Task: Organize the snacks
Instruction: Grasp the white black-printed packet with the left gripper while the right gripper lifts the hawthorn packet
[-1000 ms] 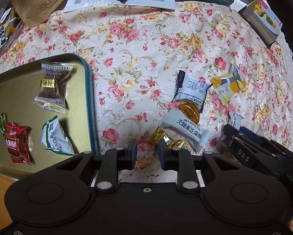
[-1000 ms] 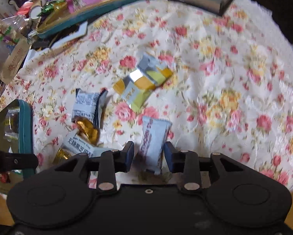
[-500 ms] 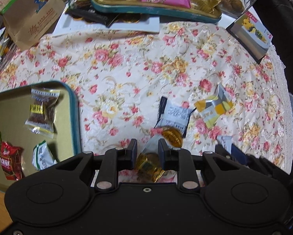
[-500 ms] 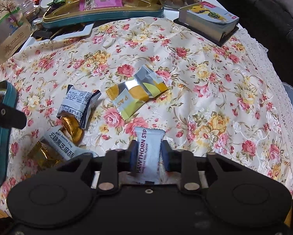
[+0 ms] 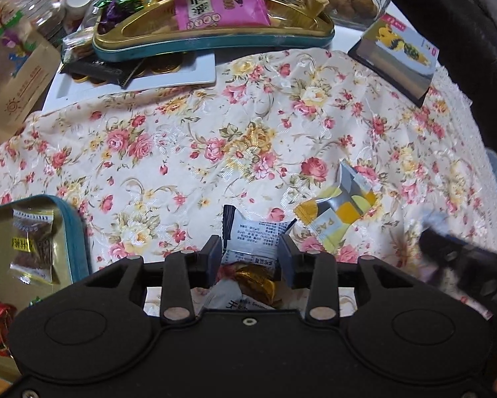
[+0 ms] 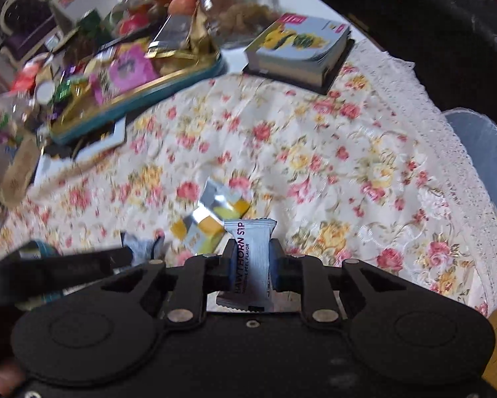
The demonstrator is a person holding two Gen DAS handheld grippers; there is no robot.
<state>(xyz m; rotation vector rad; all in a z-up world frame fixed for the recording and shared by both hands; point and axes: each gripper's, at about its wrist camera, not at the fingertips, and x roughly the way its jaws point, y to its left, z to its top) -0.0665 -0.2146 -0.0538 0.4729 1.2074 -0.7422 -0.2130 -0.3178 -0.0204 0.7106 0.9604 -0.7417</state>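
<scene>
Fingers [image 6: 229, 265] of right gripper [image 6: 250, 262] pinch hawthorn strip packet [image 6: 251, 258], lifted off cloth

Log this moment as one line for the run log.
right tool: shut on hawthorn strip packet, lifted | left tool: open over white packet and gold candy | tin tray: three snacks visible

A white hawthorn strip packet [image 6: 252, 258] stands upright, pinched above the cloth. On the floral cloth lie a white printed packet [image 5: 255, 240], a gold-foil candy [image 5: 255, 282] touching it, and a silver-and-yellow packet [image 5: 343, 210] just beside them.
</scene>
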